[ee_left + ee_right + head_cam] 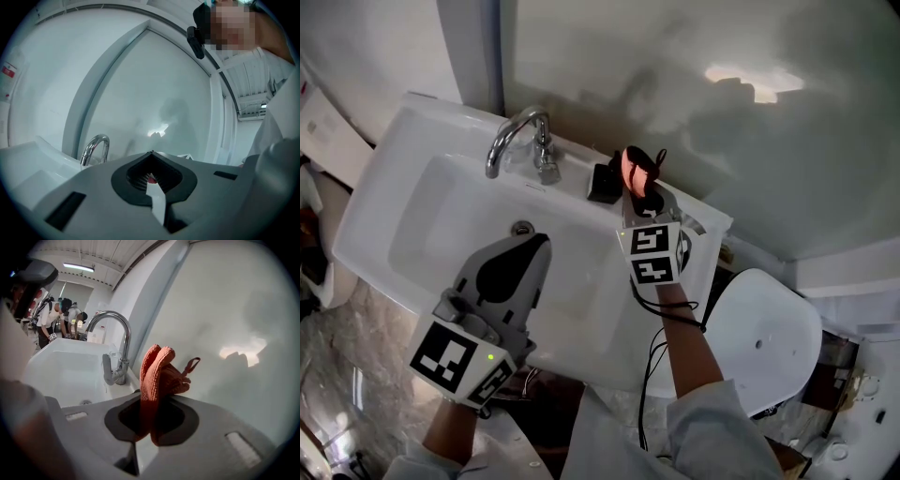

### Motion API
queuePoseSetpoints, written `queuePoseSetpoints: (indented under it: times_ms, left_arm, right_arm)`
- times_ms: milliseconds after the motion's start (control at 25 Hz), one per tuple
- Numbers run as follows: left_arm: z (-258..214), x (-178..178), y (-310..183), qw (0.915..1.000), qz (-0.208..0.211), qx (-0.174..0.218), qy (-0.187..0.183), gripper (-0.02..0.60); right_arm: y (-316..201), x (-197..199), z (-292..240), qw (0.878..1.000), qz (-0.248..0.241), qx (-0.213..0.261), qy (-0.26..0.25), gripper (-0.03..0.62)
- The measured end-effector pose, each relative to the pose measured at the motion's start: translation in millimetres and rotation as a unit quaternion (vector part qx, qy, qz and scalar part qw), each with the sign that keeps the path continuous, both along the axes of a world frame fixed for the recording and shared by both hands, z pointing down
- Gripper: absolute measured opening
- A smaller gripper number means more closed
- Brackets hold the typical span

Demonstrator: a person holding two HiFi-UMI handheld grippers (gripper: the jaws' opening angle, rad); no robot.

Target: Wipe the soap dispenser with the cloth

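My right hand-held gripper [643, 199] is clenched on the cloth [635, 167] — an orange knitted pad with a small hanging loop, which stands up out of the jaws in the right gripper view [157, 376]. My left hand-held gripper [528, 249] has its jaws together on nothing and hangs over the basin of the sink [394, 164].

I take the dark, boxy thing on the sink's back ledge to be the soap dispenser [602, 183]. It sits just beside the right gripper's tip, on its left and a little lower, between that tip and the faucet [520, 141]. The right gripper view does not show it, so I judge it is tucked below the jaw line. The right hand is much the nearer; the left is well apart from it, back towards me. The dispenser looks squat, and I cannot tell its long axis from here.

I judge the next move needs the cloth swung left and down onto it.

No brand or label reads on the dispenser — the only print I find is the square markers on the gripper cubes.
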State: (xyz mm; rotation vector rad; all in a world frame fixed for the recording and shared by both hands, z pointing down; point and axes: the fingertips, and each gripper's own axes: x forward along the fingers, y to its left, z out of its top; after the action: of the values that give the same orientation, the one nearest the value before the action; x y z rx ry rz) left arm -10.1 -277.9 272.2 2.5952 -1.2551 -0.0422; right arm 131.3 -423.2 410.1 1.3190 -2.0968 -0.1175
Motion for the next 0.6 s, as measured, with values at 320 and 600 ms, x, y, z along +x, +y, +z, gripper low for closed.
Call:
queuePoseSetpoints:
  times_ms: [320, 600]
  left_arm:
    - [6.4, -14.8, -1.5, 0.9998, -0.02, -0.006, -0.003, -0.003]
    - [15.8, -17.4, 1.4, 0.9995, -0.026, -0.017, -0.011, -0.003]
  right_arm:
    - [-9.5, 6.2, 16.1, 1.0, 0.014, -0.019, -0.006, 0.055]
    - [-12.6, 15.7, 42.6, 0.998, 0.028, -0.053, -0.018, 0.055]
